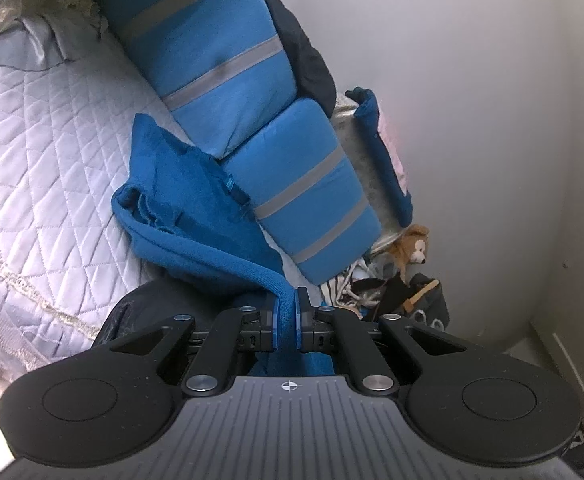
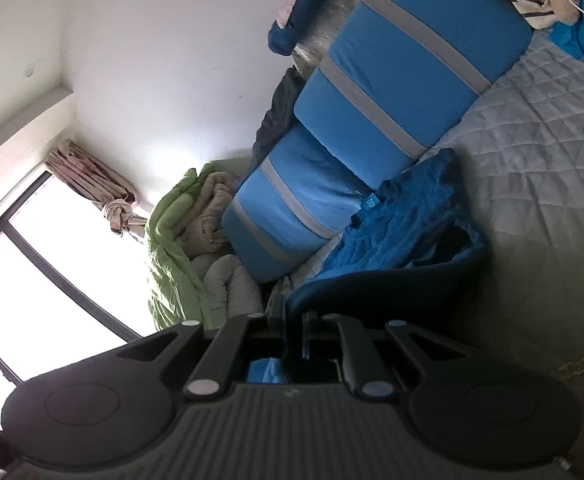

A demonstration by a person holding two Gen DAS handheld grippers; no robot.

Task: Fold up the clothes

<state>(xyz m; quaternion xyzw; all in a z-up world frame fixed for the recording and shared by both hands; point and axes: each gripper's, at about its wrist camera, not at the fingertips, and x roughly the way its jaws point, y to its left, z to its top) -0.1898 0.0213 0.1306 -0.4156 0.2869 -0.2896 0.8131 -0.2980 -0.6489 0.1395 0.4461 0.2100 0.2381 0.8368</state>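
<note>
Clothes [image 1: 376,292] and a brush fill the floor bag [image 1: 432,300].

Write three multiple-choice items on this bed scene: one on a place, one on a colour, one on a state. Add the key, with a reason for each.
1. Where does the toy lion lie?
A. by the wall, past the striped cushions
B. on the quilt
C. on a cushion

2. What colour is the garment in both grippers?
A. green
B. blue
C. pink

3. How do the jaws of the left gripper stand?
A. wide open, holding nothing
B. open above the garment
C. shut on the garment's edge

Key:
1 A, it sits beside the wall, beyond the cushions.
2 B, the cloth is blue all over.
3 C, the cloth's edge is pinched between the jaws.
</note>
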